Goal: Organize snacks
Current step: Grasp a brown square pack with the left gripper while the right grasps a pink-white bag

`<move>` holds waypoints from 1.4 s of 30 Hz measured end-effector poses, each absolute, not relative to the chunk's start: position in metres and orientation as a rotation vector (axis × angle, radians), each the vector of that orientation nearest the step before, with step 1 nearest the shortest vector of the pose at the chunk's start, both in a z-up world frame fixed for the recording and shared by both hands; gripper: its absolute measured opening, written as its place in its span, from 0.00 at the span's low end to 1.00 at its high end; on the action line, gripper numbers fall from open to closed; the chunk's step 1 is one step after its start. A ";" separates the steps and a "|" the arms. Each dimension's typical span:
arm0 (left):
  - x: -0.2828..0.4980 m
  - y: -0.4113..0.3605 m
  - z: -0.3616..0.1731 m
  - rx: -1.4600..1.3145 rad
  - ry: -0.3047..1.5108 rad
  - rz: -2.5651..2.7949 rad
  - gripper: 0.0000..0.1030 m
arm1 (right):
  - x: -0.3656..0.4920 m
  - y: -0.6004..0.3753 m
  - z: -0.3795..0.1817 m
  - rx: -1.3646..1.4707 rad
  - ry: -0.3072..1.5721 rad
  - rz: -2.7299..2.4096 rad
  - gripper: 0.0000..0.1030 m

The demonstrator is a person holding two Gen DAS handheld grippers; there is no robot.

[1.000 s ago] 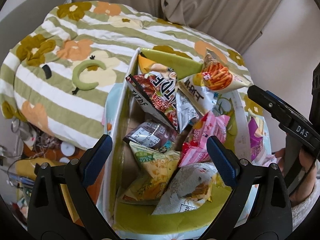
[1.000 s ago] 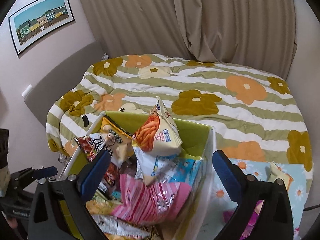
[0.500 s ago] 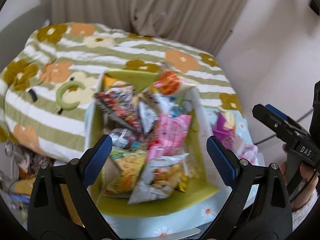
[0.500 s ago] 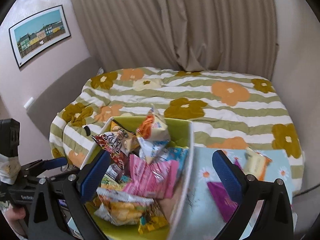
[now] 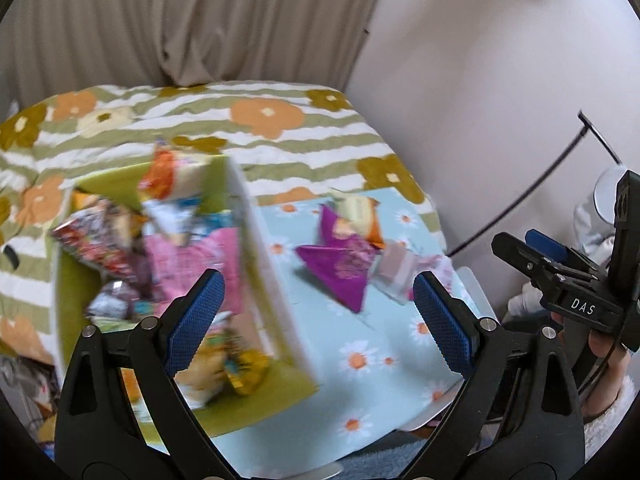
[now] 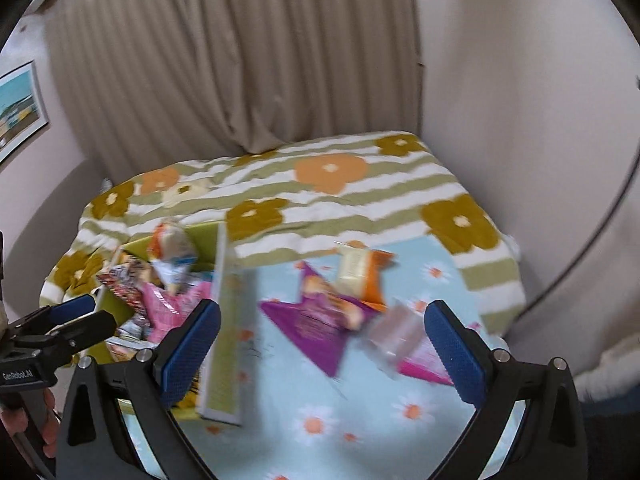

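While tongs (image 5: 318, 320) gape: one box (image 5: 256, 264), three loose packets (image 5: 340, 268).

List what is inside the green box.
The green box holds a loose heap of snack bags: a pink bag, a red patterned bag, an orange-and-white bag on top and a yellow bag in front. Whatever lies beneath the heap is covered, and blur hides the labels.

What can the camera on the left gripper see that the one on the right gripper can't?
Only the left wrist view shows the right gripper, held at its far right edge. Only the right wrist view shows the framed picture on the wall and the left gripper. Both show the green box stuffed with snack packets, the purple triangular snack bag on the daisy-print cloth, and the beige curtain.
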State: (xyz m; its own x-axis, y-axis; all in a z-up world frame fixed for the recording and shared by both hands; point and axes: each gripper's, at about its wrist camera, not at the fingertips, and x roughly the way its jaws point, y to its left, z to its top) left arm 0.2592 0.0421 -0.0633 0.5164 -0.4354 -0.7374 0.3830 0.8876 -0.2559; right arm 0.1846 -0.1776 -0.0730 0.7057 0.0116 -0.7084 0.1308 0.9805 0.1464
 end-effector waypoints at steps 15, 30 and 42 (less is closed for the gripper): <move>0.271 -0.128 -0.119 0.001 1.032 -0.538 0.92 | 0.168 -0.297 -0.131 0.226 0.932 -0.090 0.99; 0.329 -0.186 -0.217 0.180 1.205 -0.564 0.90 | 0.196 -0.316 -0.219 0.297 1.029 -0.079 0.93; 0.351 -0.197 -0.251 0.230 1.272 -0.655 0.89 | 0.235 -0.302 -0.269 0.370 1.074 -0.208 0.72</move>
State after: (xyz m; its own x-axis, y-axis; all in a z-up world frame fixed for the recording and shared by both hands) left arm 0.3514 -0.1972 -0.2508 0.1433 -0.3264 -0.9343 0.5714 0.7981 -0.1912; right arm 0.2350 -0.3024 -0.2691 0.4649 0.0132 -0.8853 0.3419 0.9196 0.1933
